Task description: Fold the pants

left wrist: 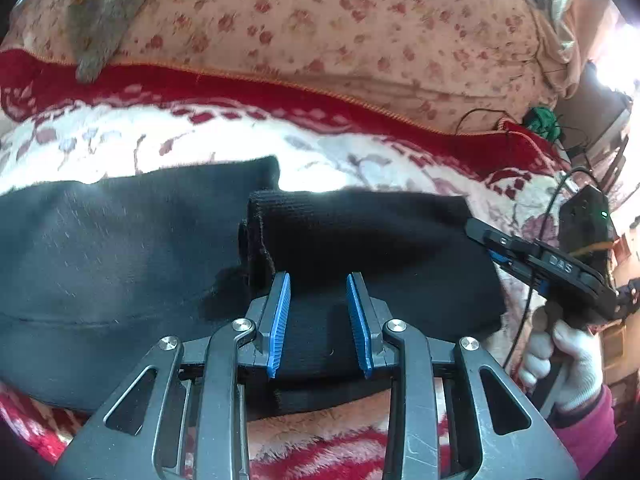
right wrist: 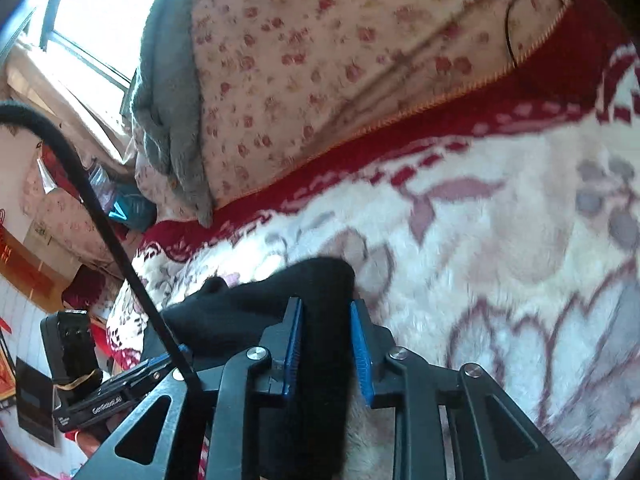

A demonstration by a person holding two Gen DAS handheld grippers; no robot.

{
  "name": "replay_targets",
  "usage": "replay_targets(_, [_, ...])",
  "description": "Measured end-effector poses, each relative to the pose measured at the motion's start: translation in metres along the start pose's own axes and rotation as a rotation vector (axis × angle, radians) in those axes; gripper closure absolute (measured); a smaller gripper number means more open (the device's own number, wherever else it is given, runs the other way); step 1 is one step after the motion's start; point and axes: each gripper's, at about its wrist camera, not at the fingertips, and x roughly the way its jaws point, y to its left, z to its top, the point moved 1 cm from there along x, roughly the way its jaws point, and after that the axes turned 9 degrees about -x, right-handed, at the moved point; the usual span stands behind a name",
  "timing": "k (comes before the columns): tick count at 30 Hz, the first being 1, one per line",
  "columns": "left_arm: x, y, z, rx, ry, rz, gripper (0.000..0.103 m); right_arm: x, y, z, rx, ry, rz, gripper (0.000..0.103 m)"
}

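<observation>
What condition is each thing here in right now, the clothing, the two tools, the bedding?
Black pants: partly folded, one layer doubled over, lying on the blanket.
Left tool: open, fingers astride the pants' near edge.
Right tool: open, black fabric between its fingers.
Red-and-white blanket: spread flat under the pants.
Grey garment: crumpled on the floral quilt.

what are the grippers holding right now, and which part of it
Neither clearly grips. The left gripper stands open over the black pants at the near edge; the right gripper straddles an edge, jaws apart.
</observation>
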Motion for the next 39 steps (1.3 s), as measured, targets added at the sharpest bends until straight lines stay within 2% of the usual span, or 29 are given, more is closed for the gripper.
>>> replay_targets(4, [-0.007, 0.004, -0.002, -0.002, -0.024, -0.004, 0.075, -0.005, 0.012, 0.004, -0.059, -0.003, -0.059, 0.080])
replay_targets(8, [-0.026, 0.013, -0.003, -0.036, -0.053, -0.005, 0.075, -0.020, 0.034, 0.013, -0.110, -0.038, -0.071, 0.079])
replay_targets(10, [-0.039, 0.021, -0.004, -0.061, -0.071, 0.013, 0.075, -0.026, 0.048, 0.015, -0.144, -0.060, -0.054, 0.073])
replay_targets(12, [-0.054, 0.036, -0.006, -0.109, -0.091, 0.018, 0.075, -0.029, 0.062, 0.016, -0.165, -0.081, -0.019, 0.048])
replay_targets(14, [-0.068, 0.050, -0.008, -0.152, -0.106, 0.023, 0.075, -0.027, 0.078, 0.017, -0.176, -0.083, 0.052, 0.048])
replay_targets(15, [-0.076, 0.059, -0.009, -0.174, -0.116, 0.030, 0.071, -0.024, 0.086, 0.018, -0.185, -0.072, 0.081, 0.048])
replay_targets(16, [-0.083, 0.068, -0.011, -0.197, -0.125, 0.039, 0.060, -0.018, 0.097, 0.018, -0.205, -0.056, 0.098, 0.048])
replay_targets(17, [-0.090, 0.076, -0.012, -0.219, -0.136, 0.041, 0.054, -0.015, 0.103, 0.018, -0.218, -0.049, 0.100, 0.048])
replay_targets(18, [-0.098, 0.086, -0.014, -0.251, -0.152, 0.036, 0.045, -0.010, 0.111, 0.018, -0.236, -0.037, 0.105, 0.048])
replay_targets(27, [-0.140, 0.158, -0.031, -0.476, -0.247, 0.091, 0.045, 0.064, 0.188, 0.022, -0.371, 0.111, 0.228, 0.048])
replay_targets(31, [-0.140, 0.182, -0.042, -0.577, -0.267, 0.125, 0.045, 0.101, 0.222, 0.023, -0.447, 0.173, 0.258, 0.048])
replay_targets(39, [-0.125, 0.207, -0.046, -0.679, -0.263, 0.101, 0.045, 0.169, 0.279, 0.019, -0.589, 0.283, 0.285, 0.048])
